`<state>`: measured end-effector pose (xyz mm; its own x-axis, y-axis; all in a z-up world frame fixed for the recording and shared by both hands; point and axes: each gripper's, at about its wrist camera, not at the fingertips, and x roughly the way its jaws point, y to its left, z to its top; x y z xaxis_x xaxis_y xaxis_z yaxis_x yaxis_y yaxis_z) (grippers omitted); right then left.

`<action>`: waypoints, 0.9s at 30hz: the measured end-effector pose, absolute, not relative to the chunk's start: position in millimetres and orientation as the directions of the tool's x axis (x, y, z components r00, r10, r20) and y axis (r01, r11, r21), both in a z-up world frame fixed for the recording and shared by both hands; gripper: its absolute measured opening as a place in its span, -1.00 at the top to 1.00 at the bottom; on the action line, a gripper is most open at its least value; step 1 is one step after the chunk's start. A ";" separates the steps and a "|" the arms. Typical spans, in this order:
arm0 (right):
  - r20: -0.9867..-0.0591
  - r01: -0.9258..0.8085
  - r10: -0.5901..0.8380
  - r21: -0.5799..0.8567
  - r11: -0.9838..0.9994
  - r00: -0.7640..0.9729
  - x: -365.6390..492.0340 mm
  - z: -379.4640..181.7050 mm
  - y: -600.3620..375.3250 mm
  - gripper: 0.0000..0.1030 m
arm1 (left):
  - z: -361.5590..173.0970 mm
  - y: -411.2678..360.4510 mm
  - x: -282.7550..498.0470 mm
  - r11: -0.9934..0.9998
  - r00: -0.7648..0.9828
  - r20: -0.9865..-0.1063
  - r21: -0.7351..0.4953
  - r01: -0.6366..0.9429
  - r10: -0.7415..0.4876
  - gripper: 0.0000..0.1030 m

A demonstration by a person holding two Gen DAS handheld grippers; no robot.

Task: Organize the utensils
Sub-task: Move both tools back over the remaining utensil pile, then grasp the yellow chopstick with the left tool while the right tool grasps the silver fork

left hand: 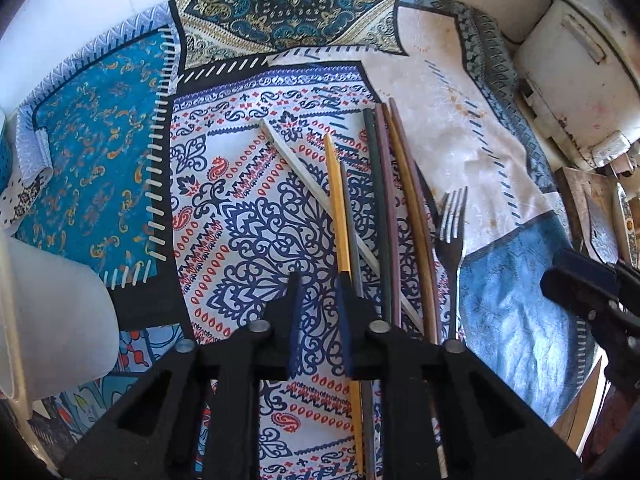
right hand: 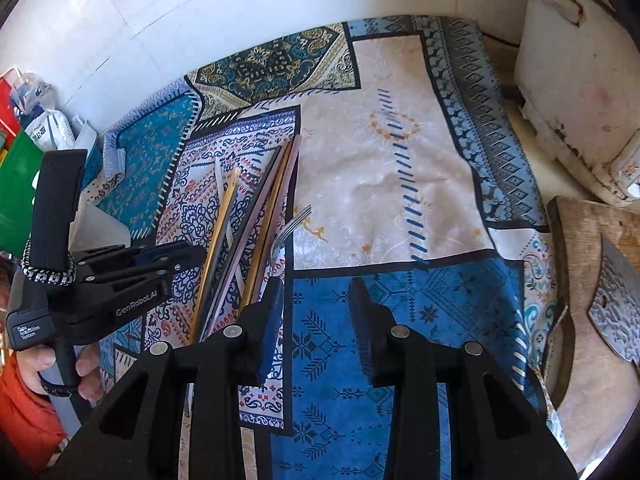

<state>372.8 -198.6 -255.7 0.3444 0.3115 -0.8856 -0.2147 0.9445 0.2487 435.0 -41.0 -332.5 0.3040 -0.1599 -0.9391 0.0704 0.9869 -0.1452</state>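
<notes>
- Chopsticks lay loose on the patterned tablecloth (left hand: 100, 168): a yellow chopstick (left hand: 336, 200), a grey one (left hand: 350, 216) just beside it, a white one (left hand: 300, 172) crossing under them at a slant, then a dark green (left hand: 378, 200), a mauve (left hand: 386, 200) and two brown sticks (left hand: 408, 200) bunched together.
- A metal fork (left hand: 452, 224) lay just right of the bunch, tines pointing away.
- White plastic cup (left hand: 52, 320) sat at the left edge, well apart from the sticks; likely the holder, though that is a guess.
- Left gripper (left hand: 320, 280) pointed steeply down over the yellow and grey pair. Jaws narrow but apart, nothing between the pads; the yellow stick ran under the right finger.
- Right gripper (right hand: 316, 292) hovered over the blue patch of cloth, jaws apart, empty, the fork just to its left.
- Step judged: the approach to a first pick, nothing yet gathered.
- Next move would call for shifting the left jaws sideways to straddle the yellow stick, then lowering and pinching it clear of the white one.
</notes>
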 end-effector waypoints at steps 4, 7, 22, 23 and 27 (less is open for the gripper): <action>-0.886 -0.231 0.335 0.269 0.935 0.322 378.4 -262.3 -193.9 0.40 | -334.6 -42.5 436.2 0.983 0.298 -0.937 -0.171 0.068 -0.184 0.79; -0.886 -0.243 0.342 0.273 0.931 0.315 381.3 -264.2 -191.8 0.40 | -335.1 -44.5 439.0 0.982 0.290 -0.938 -0.179 0.066 -0.191 0.80; -0.886 -0.248 0.370 0.306 0.919 0.279 389.0 -270.7 -190.5 0.40 | -334.8 -51.3 441.9 0.978 0.271 -0.940 -0.196 0.071 -0.208 0.81; -0.886 -0.249 0.372 0.308 0.918 0.278 389.0 -270.9 -189.8 0.40 | -334.8 -52.0 443.7 0.978 0.268 -0.941 -0.194 0.073 -0.207 0.81; -0.884 -0.252 0.377 0.312 0.916 0.277 389.2 -270.8 -187.6 0.40 | -334.9 -56.4 450.1 0.979 0.255 -0.945 -0.187 0.087 -0.203 0.81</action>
<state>389.2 -187.6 -270.8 0.2775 0.3774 -0.8835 -0.2519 0.9160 0.3122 450.1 -56.4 -334.9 0.2550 -0.2030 -0.9454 0.0869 0.9786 -0.1867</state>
